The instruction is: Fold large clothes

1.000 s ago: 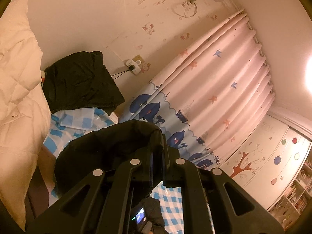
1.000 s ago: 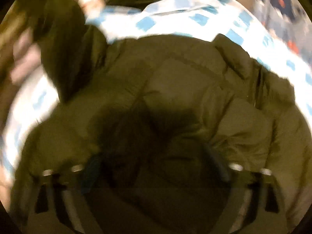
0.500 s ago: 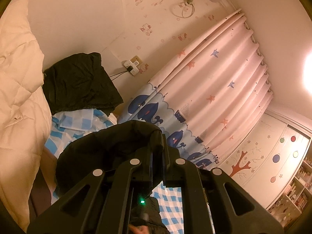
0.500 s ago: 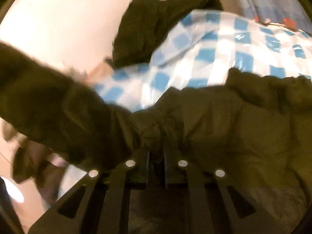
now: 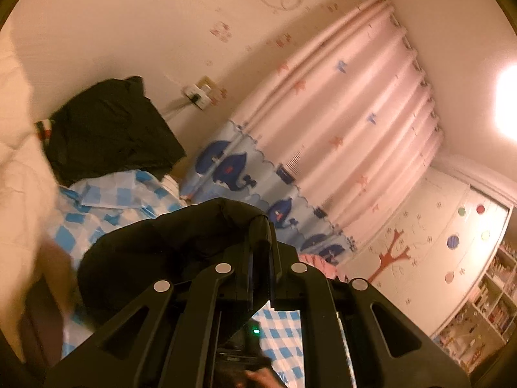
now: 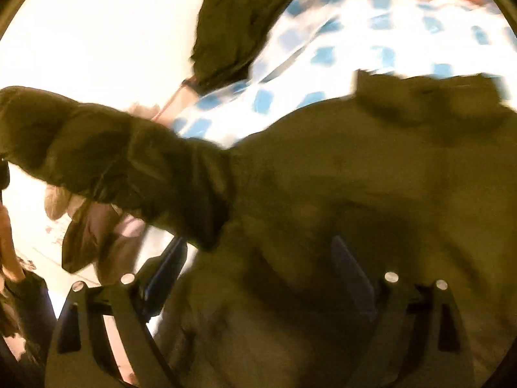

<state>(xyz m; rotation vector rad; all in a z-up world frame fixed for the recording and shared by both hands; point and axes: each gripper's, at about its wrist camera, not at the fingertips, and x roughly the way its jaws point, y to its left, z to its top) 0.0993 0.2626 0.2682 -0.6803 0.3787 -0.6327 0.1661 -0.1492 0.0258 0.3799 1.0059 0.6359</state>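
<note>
Dark olive padded jacket: sleeve extended leftward, pinched by clenched left gripper. Right gripper fingers just spread, released.

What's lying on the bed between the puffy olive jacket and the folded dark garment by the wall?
Only blue-and-white checked bedsheet separates the puffy olive jacket from the folded dark garment, shown in the right wrist view.

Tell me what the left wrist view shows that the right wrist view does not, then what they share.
Only the left wrist view shows the pink curtain, the wall socket, a bookshelf and the left gripper shut on dark jacket fabric. Only the right wrist view shows the right gripper, whose jaws have just been opening, standing wide over the jacket's body, and a raised sleeve. Both show the dark jacket, the blue checked sheet and a folded dark garment.
</note>
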